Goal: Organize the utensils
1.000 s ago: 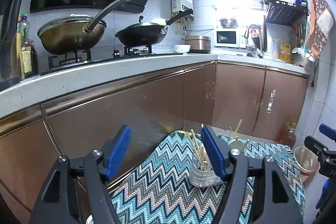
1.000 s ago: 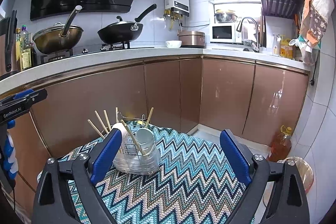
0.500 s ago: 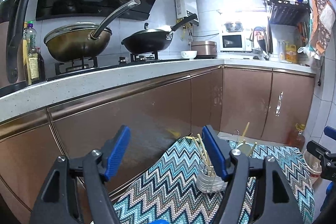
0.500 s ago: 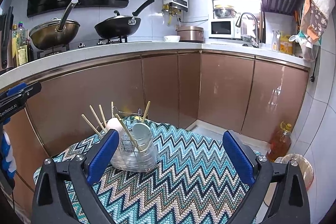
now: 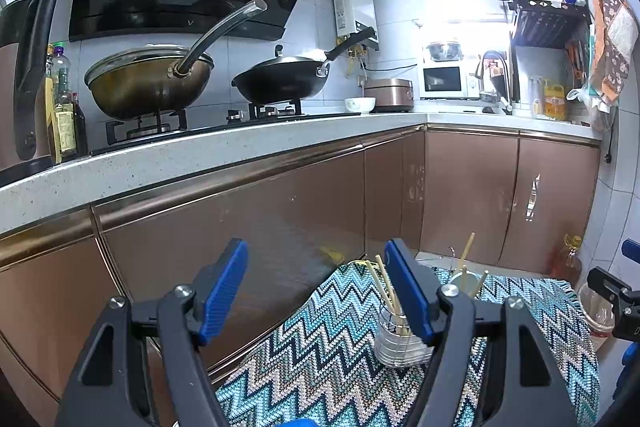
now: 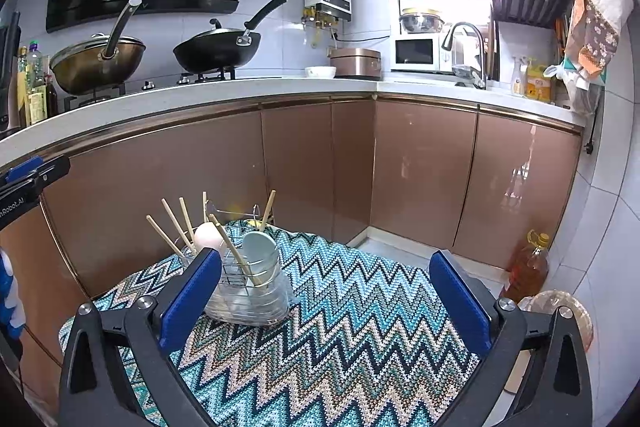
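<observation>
We find the left hand-held gripper [image 5: 316, 291] spread wide with nothing between its blue pads, held above the near left part of the zigzag-patterned cloth [image 5: 328, 359]. The right hand-held gripper [image 6: 326, 297] is likewise spread wide and empty, hovering over the middle of the same cloth [image 6: 340, 339] that covers the tabletop.

The wire utensil holder [image 6: 250, 291] stands upright on the far left part of the cloth, seen in the right wrist view just behind the gripper's left pad. We note several wooden chopsticks [image 6: 172, 223] leaning out of it at different angles, together with a white spoon [image 6: 208, 237] and a pale green spoon [image 6: 260, 249], bowls upward. In the left wrist view the holder [image 5: 400, 341] sits partly hidden behind the gripper's right pad, with chopsticks [image 5: 384, 281] rising above it.

Beyond the tabletop we record brown cabinet fronts [image 6: 420, 171], a brass-coloured wok [image 5: 148, 87] and a black wok [image 5: 280, 79] on the stove, a microwave [image 6: 418, 53], and an oil bottle [image 6: 528, 267] on the floor at right.
</observation>
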`<state>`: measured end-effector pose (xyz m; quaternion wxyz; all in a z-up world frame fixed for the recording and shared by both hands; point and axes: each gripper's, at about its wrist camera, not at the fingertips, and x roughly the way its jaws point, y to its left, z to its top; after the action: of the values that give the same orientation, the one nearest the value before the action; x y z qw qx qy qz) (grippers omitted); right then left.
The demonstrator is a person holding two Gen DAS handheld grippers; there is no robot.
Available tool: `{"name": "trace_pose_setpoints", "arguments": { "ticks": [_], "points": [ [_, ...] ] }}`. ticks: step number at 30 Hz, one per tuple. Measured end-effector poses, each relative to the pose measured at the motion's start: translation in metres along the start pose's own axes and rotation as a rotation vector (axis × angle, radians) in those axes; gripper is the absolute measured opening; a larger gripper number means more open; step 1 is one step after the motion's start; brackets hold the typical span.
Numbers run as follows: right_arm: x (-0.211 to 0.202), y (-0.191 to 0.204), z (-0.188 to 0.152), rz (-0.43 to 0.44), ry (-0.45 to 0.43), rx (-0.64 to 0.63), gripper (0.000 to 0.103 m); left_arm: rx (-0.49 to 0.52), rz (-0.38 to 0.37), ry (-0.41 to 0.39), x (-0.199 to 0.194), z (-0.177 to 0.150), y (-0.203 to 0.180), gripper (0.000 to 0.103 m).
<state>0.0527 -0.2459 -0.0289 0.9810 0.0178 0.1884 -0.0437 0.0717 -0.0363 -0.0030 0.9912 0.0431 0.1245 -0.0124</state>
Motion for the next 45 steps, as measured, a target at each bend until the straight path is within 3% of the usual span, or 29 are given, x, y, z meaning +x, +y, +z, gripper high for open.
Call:
{"name": "trace_pose_setpoints", "arguments": {
  "ticks": [45],
  "points": [
    [-0.012, 0.005, 0.011, -0.036, -0.027, -0.040, 0.102, -0.025, 0.000, -0.009, -0.004, 0.002, 0.006, 0.072]
  ]
}}
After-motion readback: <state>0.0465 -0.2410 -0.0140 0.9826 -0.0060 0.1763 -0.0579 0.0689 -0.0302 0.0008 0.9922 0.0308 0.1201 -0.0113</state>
